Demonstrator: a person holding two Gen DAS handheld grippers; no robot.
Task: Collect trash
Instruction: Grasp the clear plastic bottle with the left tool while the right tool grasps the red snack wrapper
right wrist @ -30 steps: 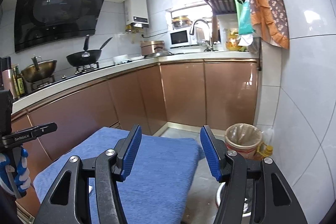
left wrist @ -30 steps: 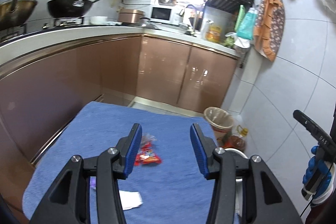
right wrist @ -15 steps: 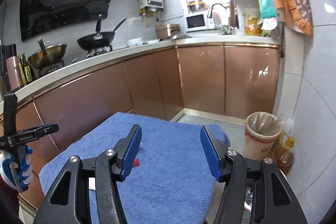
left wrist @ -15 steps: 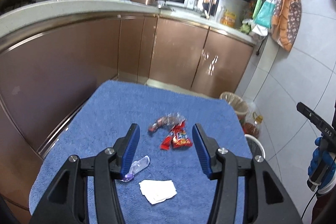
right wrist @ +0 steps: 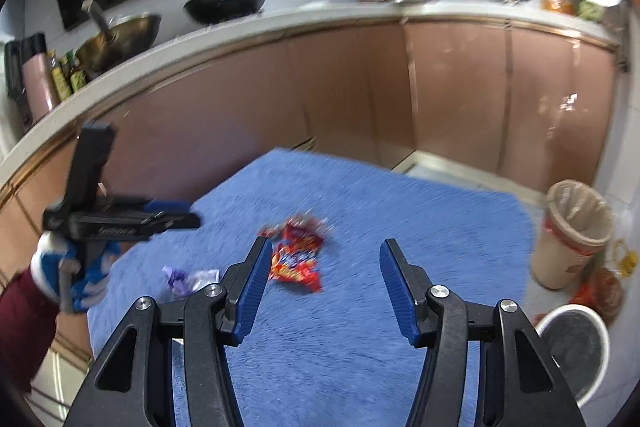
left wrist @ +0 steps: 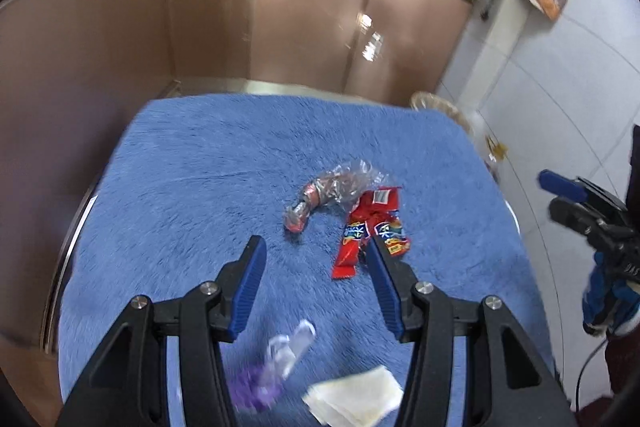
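Blue cloth (left wrist: 192, 187): a fuzzy cover over the table, carrying all the litter; it serves as the landmark below.
Cabinets (right wrist: 452, 87): copper-brown doors beyond the cloth's far edge, under a pale counter.
Bin (right wrist: 576, 227): lined, open-topped, standing on the floor off the cloth's far right corner.
Left gripper (left wrist: 316, 257): above the cloth's near half, jaws spread wide, gripping nothing.
Right gripper (right wrist: 324, 259): above the cloth's near right part, jaws also wide apart and holding nothing.
Red wrapper (left wrist: 370, 223): near the cloth's middle, just ahead of the left gripper and toward its right finger, whose tip overlaps the wrapper's near end in the left view; long axis runs from near-left to far-right, white-labelled end pointing away. In the right view it lies ahead of that gripper's left finger.
Clear wrapper (left wrist: 326, 193): crumpled, touching the red one on its far left side, curving down to the near-left.
White paper (left wrist: 354, 401): folded, flat at the cloth's near edge, between the left gripper's arms.
Purple-ended clear wrapper (left wrist: 276, 367): left of the paper, blurred, slanting from near-left to far-right.
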